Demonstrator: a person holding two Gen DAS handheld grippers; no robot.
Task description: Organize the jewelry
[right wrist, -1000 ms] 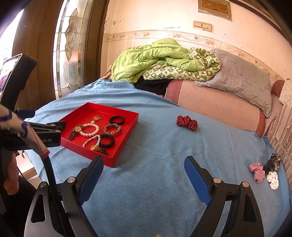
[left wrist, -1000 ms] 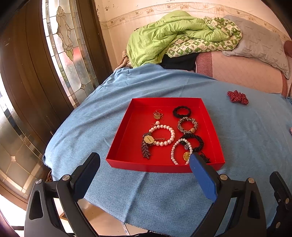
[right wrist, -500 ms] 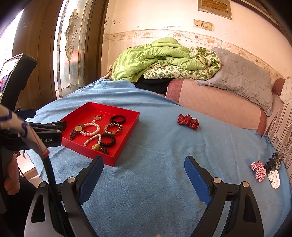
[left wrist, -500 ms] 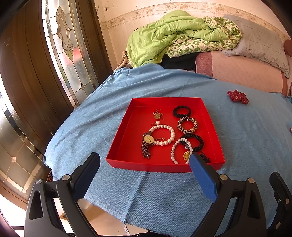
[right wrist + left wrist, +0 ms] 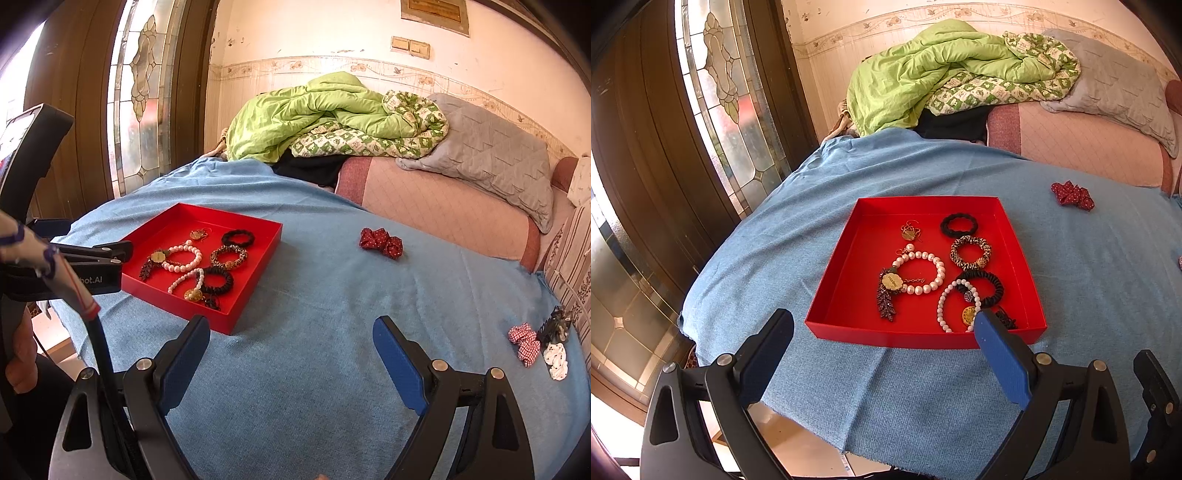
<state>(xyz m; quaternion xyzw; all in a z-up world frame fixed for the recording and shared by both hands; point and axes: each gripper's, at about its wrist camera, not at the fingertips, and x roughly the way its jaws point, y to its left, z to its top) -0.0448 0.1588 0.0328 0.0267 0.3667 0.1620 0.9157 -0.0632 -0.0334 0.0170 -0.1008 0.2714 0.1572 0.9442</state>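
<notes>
A red tray lies on the blue cloth and holds pearl bracelets, black and patterned hair ties and small gold pieces. My left gripper is open and empty just before the tray's near edge. My right gripper is open and empty over bare cloth, right of the tray. A dark red scrunchie lies on the cloth beyond it. A red checked scrunchie, a white one and a dark clip lie at the far right.
The blue cloth ends at a frayed edge near me. A green quilt and a grey pillow are piled on the pink sofa behind. A stained-glass door stands at the left.
The right wrist view has shifted slightly, so the scene sits a little lower and to the right. The left gripper has not moved.
</notes>
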